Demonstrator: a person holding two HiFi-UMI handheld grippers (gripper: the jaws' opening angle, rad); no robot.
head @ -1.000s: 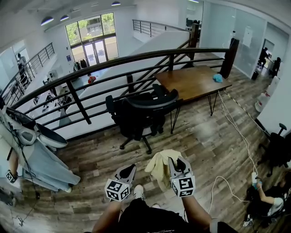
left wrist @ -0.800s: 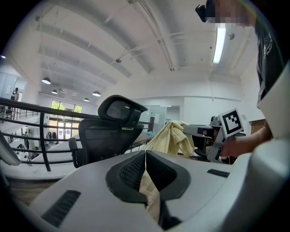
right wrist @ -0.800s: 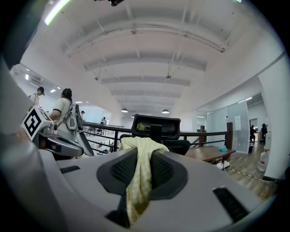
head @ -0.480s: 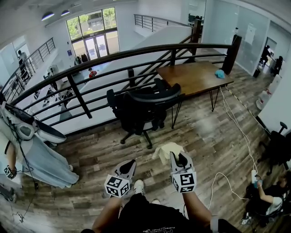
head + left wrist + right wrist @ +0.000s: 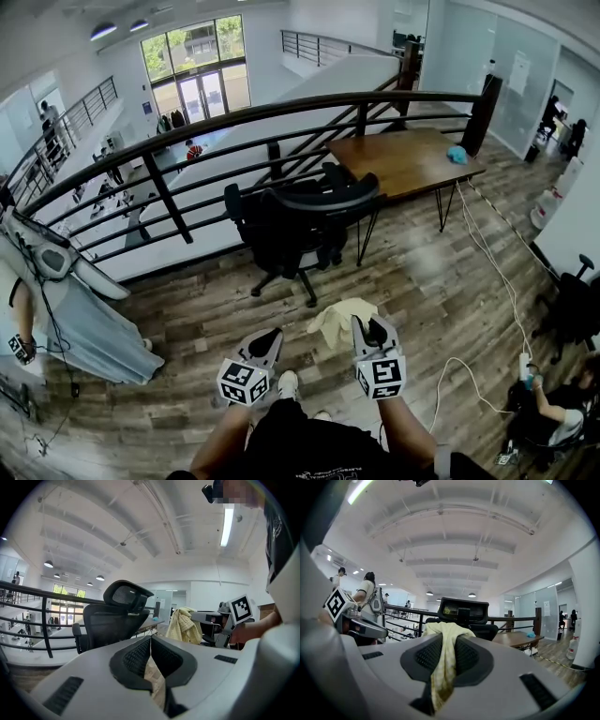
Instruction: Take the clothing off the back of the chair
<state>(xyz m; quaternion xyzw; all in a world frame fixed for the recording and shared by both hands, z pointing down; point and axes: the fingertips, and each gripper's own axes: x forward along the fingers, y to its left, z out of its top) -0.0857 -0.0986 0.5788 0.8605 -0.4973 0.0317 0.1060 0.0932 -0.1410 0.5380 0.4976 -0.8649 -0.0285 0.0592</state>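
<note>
An open-plan office on an upper mezzanine level. A black mesh office chair (image 5: 286, 230) stands at a long wooden tabletop (image 5: 398, 164) on thin metal legs. A dark railing (image 5: 169, 141) overlooks a lower floor with glass entrance doors (image 5: 192, 98) at the far end. Glass-walled rooms (image 5: 525, 75) line the right side. A white cable (image 5: 487, 253) trails over the plank floor (image 5: 412, 281).

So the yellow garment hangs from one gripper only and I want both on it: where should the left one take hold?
Probably the loose bunch of the yellow garment that droops to the left of the right gripper, which is clamped on it. Open the left gripper, shut and empty, and bring it in from the left: that fold faces it with nothing between.
</note>
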